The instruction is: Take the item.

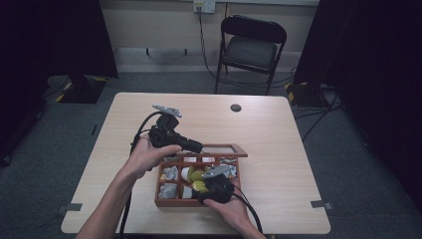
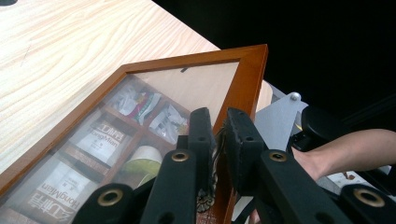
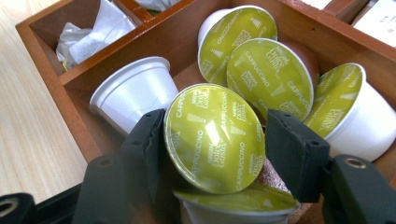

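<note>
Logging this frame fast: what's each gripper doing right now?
Left gripper: shut on the box lid frame.
Right gripper: shut on a cappuccino capsule.

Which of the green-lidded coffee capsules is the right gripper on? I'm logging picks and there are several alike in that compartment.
The green foil-lidded capsule nearest the camera, lid facing up at it, sits between the right gripper jaws; the other capsules lie clear beyond.

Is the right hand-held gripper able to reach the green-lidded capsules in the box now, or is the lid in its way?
Probably yes. The left hand-held gripper holds the glass lid raised, so the compartment lies open, and the right hand-held gripper already has its jaws around one Cappuccino capsule.
</note>
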{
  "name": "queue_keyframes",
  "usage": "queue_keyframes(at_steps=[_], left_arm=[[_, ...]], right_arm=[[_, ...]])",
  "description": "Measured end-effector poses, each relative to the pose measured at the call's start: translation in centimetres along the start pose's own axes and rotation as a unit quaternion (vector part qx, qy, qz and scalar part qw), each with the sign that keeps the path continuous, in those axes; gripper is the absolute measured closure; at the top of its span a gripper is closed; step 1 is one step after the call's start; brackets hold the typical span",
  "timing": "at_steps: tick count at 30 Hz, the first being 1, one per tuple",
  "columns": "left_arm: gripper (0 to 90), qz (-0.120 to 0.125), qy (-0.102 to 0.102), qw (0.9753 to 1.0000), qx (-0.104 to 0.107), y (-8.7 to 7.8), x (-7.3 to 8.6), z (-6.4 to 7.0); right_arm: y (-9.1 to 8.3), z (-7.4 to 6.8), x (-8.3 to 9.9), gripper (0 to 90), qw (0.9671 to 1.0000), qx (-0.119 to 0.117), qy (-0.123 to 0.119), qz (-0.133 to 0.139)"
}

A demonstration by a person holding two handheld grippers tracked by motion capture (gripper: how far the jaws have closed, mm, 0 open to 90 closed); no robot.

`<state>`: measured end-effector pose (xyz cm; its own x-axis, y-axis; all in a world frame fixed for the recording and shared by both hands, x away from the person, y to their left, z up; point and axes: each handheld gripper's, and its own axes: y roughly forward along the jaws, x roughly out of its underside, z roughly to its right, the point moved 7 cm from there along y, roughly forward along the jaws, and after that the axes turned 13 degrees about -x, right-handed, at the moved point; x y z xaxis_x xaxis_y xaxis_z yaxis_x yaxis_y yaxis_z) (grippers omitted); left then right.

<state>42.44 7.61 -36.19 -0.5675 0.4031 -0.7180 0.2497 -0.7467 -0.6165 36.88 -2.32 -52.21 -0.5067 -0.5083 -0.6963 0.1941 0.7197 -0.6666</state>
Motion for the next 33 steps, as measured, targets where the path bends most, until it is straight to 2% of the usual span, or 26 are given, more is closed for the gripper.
queue_keyframes(at_steps=[1, 4, 7, 9, 24, 29, 33], left_arm=[[81.0, 0.000, 0.001, 1.0000, 0.000, 0.0, 0.0, 0.0], [81.0, 0.000, 0.001, 1.0000, -0.001, 0.0, 0.0, 0.0], [81.0, 0.001, 0.000, 1.0000, 0.000, 0.0, 0.0, 0.0], [81.1, 0.001, 0.001, 1.0000, 0.000, 0.0, 0.0, 0.0], [81.0, 0.000, 0.002, 1.0000, -0.001, 0.0, 0.1, 0.0], [81.0, 0.001, 0.002, 1.0000, -0.001, 0.0, 0.0, 0.0], [81.0, 0.001, 0.000, 1.0000, 0.000, 0.0, 0.0, 0.0]], right_arm=[[-0.1, -0.1, 0.0, 39.8, 1.0000, 0.001, 0.008, 0.001], [0.0, 0.0, -0.1, 39.8, 1.0000, 0.000, -0.003, 0.008], [-0.2, 0.0, -0.1, 39.9, 0.9999, 0.005, 0.004, 0.013], [-0.3, 0.1, -0.2, 39.9, 0.9997, 0.003, -0.005, 0.023], [-1.1, -0.4, -0.8, 39.9, 0.9978, -0.005, -0.012, 0.065], [-1.4, -0.7, -0.8, 39.9, 0.9974, -0.008, -0.017, 0.069], [-1.7, -0.7, -0.8, 39.9, 0.9971, -0.009, -0.013, 0.075]])
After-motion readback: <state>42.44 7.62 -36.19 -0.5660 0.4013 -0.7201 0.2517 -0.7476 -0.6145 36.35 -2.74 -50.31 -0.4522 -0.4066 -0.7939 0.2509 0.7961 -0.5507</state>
